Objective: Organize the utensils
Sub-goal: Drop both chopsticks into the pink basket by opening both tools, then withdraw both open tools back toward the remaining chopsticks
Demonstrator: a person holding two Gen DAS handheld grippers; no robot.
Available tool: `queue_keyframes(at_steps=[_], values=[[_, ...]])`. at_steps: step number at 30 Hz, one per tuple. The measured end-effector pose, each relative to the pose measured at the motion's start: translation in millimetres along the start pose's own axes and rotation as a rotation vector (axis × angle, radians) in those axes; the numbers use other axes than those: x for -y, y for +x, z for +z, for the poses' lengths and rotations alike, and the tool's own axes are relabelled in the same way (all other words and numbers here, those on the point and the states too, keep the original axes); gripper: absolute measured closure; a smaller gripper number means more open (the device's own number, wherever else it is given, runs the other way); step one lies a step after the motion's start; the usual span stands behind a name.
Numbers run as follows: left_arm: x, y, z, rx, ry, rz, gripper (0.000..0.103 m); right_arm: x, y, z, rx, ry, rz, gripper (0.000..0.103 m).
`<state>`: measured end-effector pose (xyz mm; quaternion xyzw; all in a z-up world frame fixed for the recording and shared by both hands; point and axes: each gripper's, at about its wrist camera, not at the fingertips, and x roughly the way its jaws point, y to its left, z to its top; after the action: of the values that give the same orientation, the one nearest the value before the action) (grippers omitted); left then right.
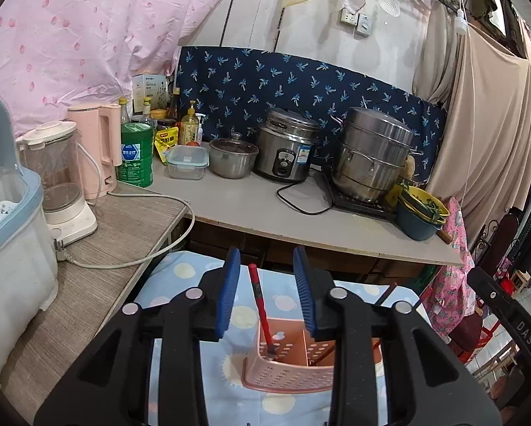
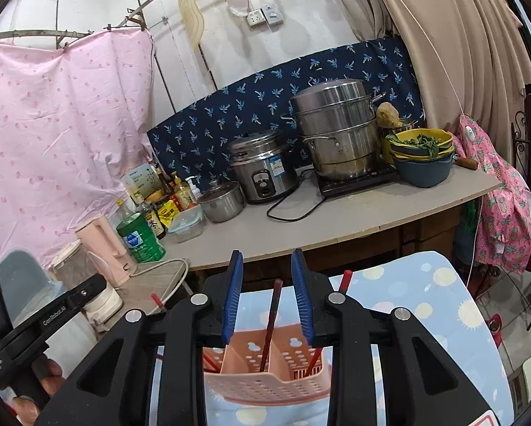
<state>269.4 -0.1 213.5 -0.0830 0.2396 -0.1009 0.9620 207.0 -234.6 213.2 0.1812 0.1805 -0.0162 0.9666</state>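
Observation:
A pink perforated utensil holder point(image 1: 290, 369) stands on a light blue spotted tablecloth point(image 1: 180, 284). In the left wrist view a red chopstick point(image 1: 260, 305) stands upright in the holder's left compartment. My left gripper point(image 1: 267, 291) is open around it, its blue pads apart and clear of the stick on both sides. In the right wrist view the same holder point(image 2: 265, 383) sits below my right gripper point(image 2: 267, 294). That gripper is also open, with a dark red chopstick point(image 2: 271, 316) standing free between its pads. Another red chopstick point(image 2: 315, 358) leans in the right compartment.
A grey counter point(image 1: 251, 206) runs behind the table with a rice cooker point(image 1: 286, 152), a steel steamer pot point(image 1: 371, 156), stacked bowls point(image 1: 421, 216), bottles and a pink kettle point(image 1: 95, 149). A blender point(image 1: 59, 184) and a plastic bin point(image 1: 10, 234) stand on the left.

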Motion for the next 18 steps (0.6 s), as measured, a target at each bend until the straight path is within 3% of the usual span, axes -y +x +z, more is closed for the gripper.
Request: queue_keyframes(at_steps=[10,18], values=[[4.1,-40.2,-28.3,-0.016,0.035,0.014,0.071,-11.0,-53.3,-34.1,-0.001,-0.074,-0.006,0.066],[1.2,-63.8,-68.0,-0.060,0.065,0.034,0.070,-9.8,-88.5,-72.3,-0.035,-0.119,-0.030,0.065]])
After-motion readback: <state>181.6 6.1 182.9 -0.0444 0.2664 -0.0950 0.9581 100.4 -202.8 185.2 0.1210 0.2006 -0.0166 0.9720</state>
